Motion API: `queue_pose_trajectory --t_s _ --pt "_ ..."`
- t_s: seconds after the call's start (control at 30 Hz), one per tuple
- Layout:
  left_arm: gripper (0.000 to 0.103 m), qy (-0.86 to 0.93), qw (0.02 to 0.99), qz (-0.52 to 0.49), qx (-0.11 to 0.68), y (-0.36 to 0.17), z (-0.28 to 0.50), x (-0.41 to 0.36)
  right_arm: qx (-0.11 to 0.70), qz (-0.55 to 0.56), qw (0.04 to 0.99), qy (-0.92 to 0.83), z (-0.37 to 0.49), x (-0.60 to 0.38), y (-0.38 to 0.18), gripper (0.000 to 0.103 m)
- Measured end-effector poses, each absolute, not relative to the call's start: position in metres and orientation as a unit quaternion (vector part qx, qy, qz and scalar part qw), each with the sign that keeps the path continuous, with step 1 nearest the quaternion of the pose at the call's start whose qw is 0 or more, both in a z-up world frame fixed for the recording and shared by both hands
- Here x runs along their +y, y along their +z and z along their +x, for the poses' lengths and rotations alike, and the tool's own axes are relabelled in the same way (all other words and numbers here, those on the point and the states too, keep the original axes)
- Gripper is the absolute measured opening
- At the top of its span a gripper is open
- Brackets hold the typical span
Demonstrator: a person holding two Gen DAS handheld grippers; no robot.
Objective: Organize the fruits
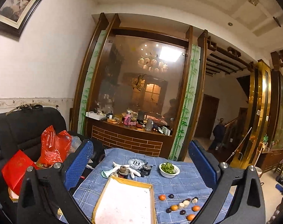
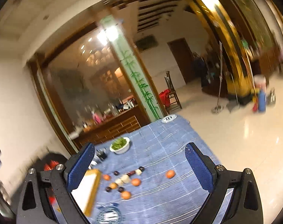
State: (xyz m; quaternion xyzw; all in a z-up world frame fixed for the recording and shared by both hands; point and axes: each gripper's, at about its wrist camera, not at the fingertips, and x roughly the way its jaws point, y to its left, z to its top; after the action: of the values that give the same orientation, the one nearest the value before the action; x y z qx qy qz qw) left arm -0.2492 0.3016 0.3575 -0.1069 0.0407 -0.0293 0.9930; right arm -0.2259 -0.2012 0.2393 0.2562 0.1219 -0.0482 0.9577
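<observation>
Left wrist view: left gripper (image 1: 140,163) spread wide, empty. "TH" roundel (image 1: 137,162) on blue checked cloth (image 1: 178,183). Shallow cardboard tray (image 1: 124,203) at 6 o'clock; four oranges (image 1: 162,197) among scattered fruit at 5 o'clock.

Right wrist view, blurred: right gripper (image 2: 140,160) spread, empty. Five oranges (image 2: 170,174) counted; bare cloth toward 3 o'clock edge.

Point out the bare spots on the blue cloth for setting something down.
Free: the tray, and the cloth between the bowl of greens and the lone orange fruit. Crowded: the fruit cluster beside the tray and the clutter behind it.
</observation>
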Motion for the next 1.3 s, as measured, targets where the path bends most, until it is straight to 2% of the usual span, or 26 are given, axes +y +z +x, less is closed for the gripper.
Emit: queue_pose_trajectory --t_s 0.1,0.17,0.4,0.5,0.57,0.67,0.77,0.83,1.03,1.17,1.3 --pt "0.102 -0.031 0.995 -0.085 0.050 0.378 -0.254 0.302 0.123 0.314 0.941 0.009 -0.240 -0.220 0.250 0.100" --pt "0.102 -0.012 0.997 -0.064 0.050 0.397 -0.258 0.308 0.129 0.305 0.944 -0.003 -0.251 -0.230 0.269 0.100" --pt "0.103 0.108 0.993 -0.038 0.024 0.456 -0.275 0.350 0.135 0.190 0.964 -0.127 -0.300 -0.271 0.410 0.100" --pt "0.103 0.123 0.991 -0.044 0.030 0.455 -0.275 0.358 0.139 0.163 0.963 -0.166 -0.316 -0.293 0.466 0.101" --pt "0.103 0.105 0.992 -0.055 0.047 0.440 -0.269 0.356 0.122 0.176 0.966 -0.146 -0.329 -0.302 0.479 0.103" --pt "0.103 0.032 0.990 -0.104 0.091 0.408 -0.256 0.347 0.105 0.233 0.964 -0.079 -0.328 -0.288 0.444 0.103" --pt "0.103 -0.086 0.970 -0.176 0.143 0.370 -0.239 0.326 0.154 0.318 0.935 0.011 -0.291 -0.257 0.376 0.103" --pt "0.103 -0.120 0.962 -0.181 0.166 0.351 -0.231 0.307 0.212 0.330 0.918 0.065 -0.260 -0.223 0.347 0.103" --pt "0.103 -0.131 0.957 -0.145 0.213 0.309 -0.203 0.269 0.360 0.176 0.885 0.236 -0.205 -0.059 0.310 0.102" --pt "0.103 -0.122 0.951 -0.159 0.234 0.291 -0.189 0.262 0.373 0.128 0.850 0.348 -0.209 0.004 0.298 0.101" --pt "0.103 -0.117 0.946 -0.163 0.256 0.273 -0.175 0.260 0.357 0.114 0.829 0.416 -0.223 0.021 0.303 0.101"
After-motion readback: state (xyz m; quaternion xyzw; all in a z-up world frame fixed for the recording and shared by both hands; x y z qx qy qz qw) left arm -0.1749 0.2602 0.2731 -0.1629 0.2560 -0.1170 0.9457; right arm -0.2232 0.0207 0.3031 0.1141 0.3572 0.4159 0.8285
